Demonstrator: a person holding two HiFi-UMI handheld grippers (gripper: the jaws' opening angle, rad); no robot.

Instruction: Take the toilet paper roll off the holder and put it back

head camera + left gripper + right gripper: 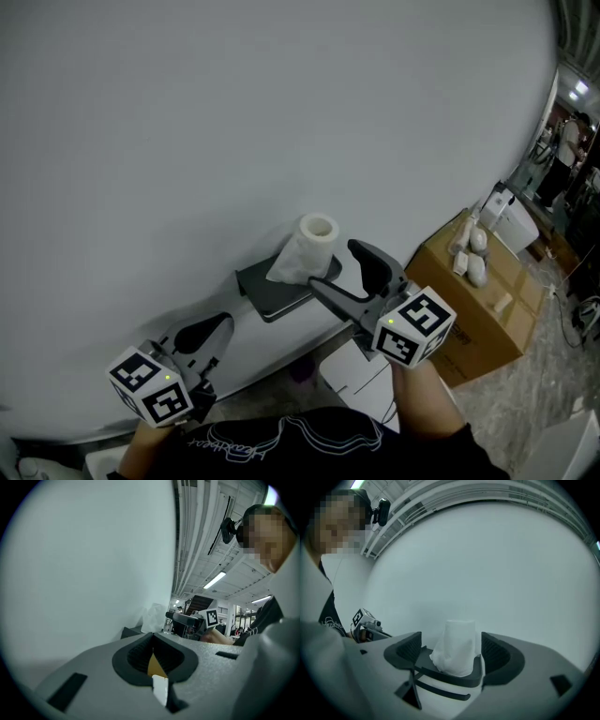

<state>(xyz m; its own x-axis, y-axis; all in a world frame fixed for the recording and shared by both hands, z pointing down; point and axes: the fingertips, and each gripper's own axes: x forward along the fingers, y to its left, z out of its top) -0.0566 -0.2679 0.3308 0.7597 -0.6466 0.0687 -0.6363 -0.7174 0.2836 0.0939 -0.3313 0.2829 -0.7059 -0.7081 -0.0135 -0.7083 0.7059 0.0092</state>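
Note:
A white toilet paper roll (311, 246) stands upright on a dark holder shelf (272, 292) fixed to the white wall, a loose sheet draped down its front. My right gripper (345, 274) is open just right of the roll, level with it and not touching. In the right gripper view the roll (456, 645) and holder (450, 679) show between the spread jaws of the right gripper (452, 652). My left gripper (208, 333) hangs low at the left, shut on nothing, away from the holder. Its own view shows the left gripper (157, 662) with pads together and the roll (153, 617) beyond.
A cardboard box (487, 309) with small white items on top stands on the floor to the right, with a white appliance (511, 217) behind it. A white container (361, 375) sits below the holder. The wall fills the left and top.

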